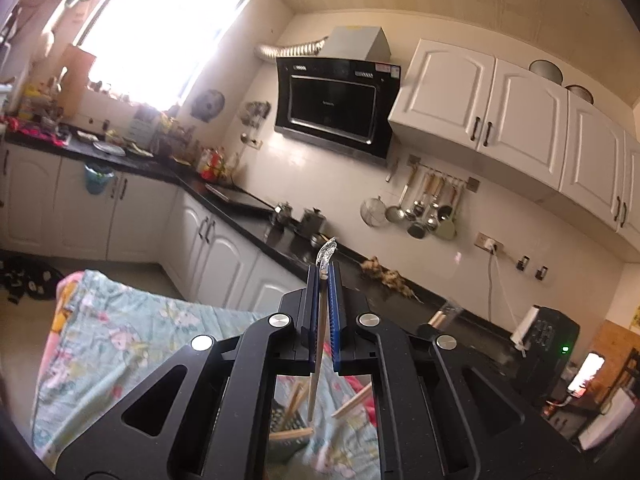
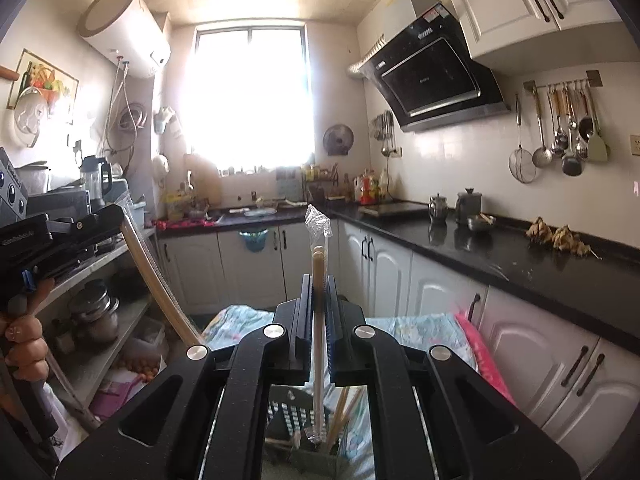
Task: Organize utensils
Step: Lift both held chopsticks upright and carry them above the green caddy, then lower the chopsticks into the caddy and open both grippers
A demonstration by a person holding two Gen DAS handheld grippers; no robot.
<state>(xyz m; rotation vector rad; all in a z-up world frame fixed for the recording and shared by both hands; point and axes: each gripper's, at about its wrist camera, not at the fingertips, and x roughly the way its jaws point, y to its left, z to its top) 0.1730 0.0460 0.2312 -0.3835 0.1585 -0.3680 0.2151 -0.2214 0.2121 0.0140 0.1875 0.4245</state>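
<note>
Holding wrapped chopsticks upright, both grippers appear poised to drop them into the dark slotted holder (image 2: 296, 420) below; the left gripper (image 1: 322, 280) has its fingers closed on one wrapped pair (image 1: 320, 320), the right gripper (image 2: 319, 292) closed on another (image 2: 319, 264); the holder stands on the floral cloth (image 1: 120, 328), loose chopsticks (image 1: 352, 400) beside it; open air around both, the black table (image 2: 500, 256) well apart.
</note>
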